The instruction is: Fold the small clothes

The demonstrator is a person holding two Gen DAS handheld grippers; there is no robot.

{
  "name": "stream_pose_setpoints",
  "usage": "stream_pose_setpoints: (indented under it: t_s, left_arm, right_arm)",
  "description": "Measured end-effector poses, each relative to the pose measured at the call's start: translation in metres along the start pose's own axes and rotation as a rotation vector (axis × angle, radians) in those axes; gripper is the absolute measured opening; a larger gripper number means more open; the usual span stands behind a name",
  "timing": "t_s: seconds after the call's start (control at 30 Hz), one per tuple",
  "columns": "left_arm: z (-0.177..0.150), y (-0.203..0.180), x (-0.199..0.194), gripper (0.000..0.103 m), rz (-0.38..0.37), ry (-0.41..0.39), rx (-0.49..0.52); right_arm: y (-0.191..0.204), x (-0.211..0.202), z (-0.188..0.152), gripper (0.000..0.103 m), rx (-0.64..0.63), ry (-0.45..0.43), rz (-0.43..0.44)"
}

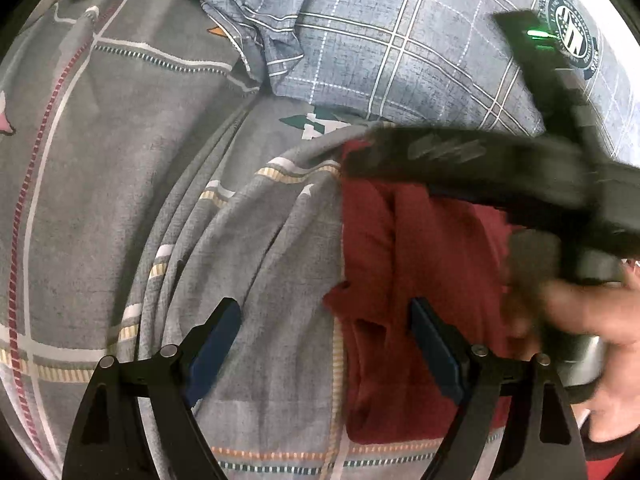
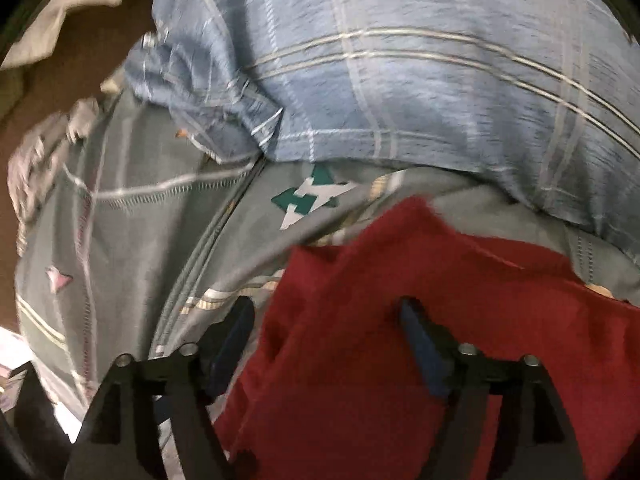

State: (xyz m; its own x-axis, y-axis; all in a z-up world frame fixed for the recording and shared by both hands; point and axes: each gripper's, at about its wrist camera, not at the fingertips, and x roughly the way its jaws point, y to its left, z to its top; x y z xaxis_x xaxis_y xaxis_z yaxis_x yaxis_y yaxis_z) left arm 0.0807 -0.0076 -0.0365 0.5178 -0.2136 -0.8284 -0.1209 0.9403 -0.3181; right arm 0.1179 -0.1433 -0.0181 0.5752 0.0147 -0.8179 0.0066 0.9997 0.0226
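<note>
**Two claws wide over the red garment**

Both your grippers stand spread apart — nothing pinched in either. Your left gripper (image 1: pixel 324 344) hangs over the grey bedsheet (image 1: pixel 120 200), one blue pad above bare sheet, the other above the red garment (image 1: pixel 404 264), which lies crumpled on the sheet at the right of that view. Your right gripper (image 2: pixel 328 340) straddles the garment's left edge (image 2: pixel 360 320): one finger off the cloth, the other above it, pads not pressing on anything. In the left wrist view your right gripper (image 1: pixel 460 156) shows as a dark blur across the cloth, your hand (image 1: pixel 592 320) on its handle. Beyond the garment, a blue plaid pillow (image 2: pixel 400 80) sits on the sheet — its round emblem (image 1: pixel 572 36) shows from the left.
</note>
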Motion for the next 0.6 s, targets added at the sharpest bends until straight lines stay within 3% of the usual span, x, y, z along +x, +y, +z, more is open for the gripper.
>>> stream_pose_setpoints:
  t_s: [0.1, 0.13, 0.17, 0.2, 0.3, 0.4, 0.47, 0.5, 0.6]
  left_arm:
    - [-0.001, -0.002, 0.002, 0.086, -0.017, 0.016, 0.012]
    - [-0.001, -0.002, 0.002, 0.086, -0.022, 0.018, 0.013]
    - [-0.001, -0.003, 0.003, 0.086, -0.026, 0.018, 0.013]
    - [0.000, -0.003, 0.003, 0.086, -0.036, 0.017, 0.012]
    - [0.002, -0.005, 0.003, 0.086, -0.074, 0.012, 0.007]
    - [0.005, -0.007, 0.006, 0.084, -0.112, 0.012, 0.003]
    - [0.006, -0.010, 0.008, 0.063, -0.159, 0.017, 0.006]
    - [0.006, -0.011, 0.008, 0.043, -0.182, 0.018, 0.011]
    - [0.003, -0.017, 0.003, 0.032, -0.188, -0.007, 0.067]
  right_arm:
    - [0.013, 0.014, -0.001, 0.080, -0.096, -0.007, -0.104]
    - [0.015, 0.015, -0.003, 0.074, -0.121, -0.018, -0.130]
    - [0.014, 0.013, -0.005, 0.059, -0.135, -0.030, -0.144]
    - [0.011, 0.009, -0.006, 0.047, -0.133, -0.046, -0.122]
    - [-0.009, -0.015, -0.010, 0.025, -0.058, -0.087, -0.015]
    - [-0.027, -0.035, -0.019, 0.022, 0.006, -0.127, 0.069]
    - [-0.035, -0.042, -0.023, 0.021, 0.038, -0.135, 0.099]
    - [-0.039, -0.043, -0.025, 0.021, 0.051, -0.135, 0.107]
    - [-0.044, -0.049, -0.029, 0.021, 0.071, -0.135, 0.131]
